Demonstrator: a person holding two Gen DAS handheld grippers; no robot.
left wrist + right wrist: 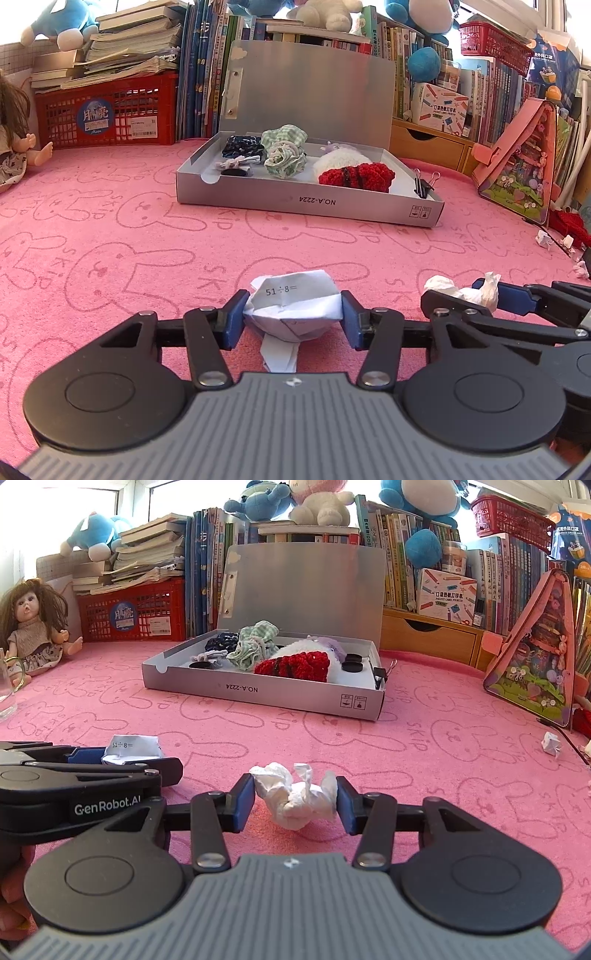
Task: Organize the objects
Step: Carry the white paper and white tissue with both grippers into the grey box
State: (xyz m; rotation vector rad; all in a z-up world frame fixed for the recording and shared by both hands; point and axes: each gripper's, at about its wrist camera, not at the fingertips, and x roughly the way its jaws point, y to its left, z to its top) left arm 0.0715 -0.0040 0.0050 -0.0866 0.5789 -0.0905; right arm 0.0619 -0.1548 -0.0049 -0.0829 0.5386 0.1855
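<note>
left tool point(292, 320): blue pads pressed on both sides of a crumpled white paper ball printed "51÷8=" point(291, 310), low over the pink rabbit-print counter point(110, 229). right tool point(295, 803): pads closed against a wadded white tissue point(295, 797), just right of the left tool. open grey cardboard box marked "no.a-2224" point(258, 696): further back at centre, lid upright, holding a red crochet piece point(295, 666) and a green checked cloth point(255, 646).

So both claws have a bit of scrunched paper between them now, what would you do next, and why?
Probably lift both. The left gripper pinches the crumpled paper ball, the right gripper the white tissue wad; both scraps sit low on the pink mat.
</note>
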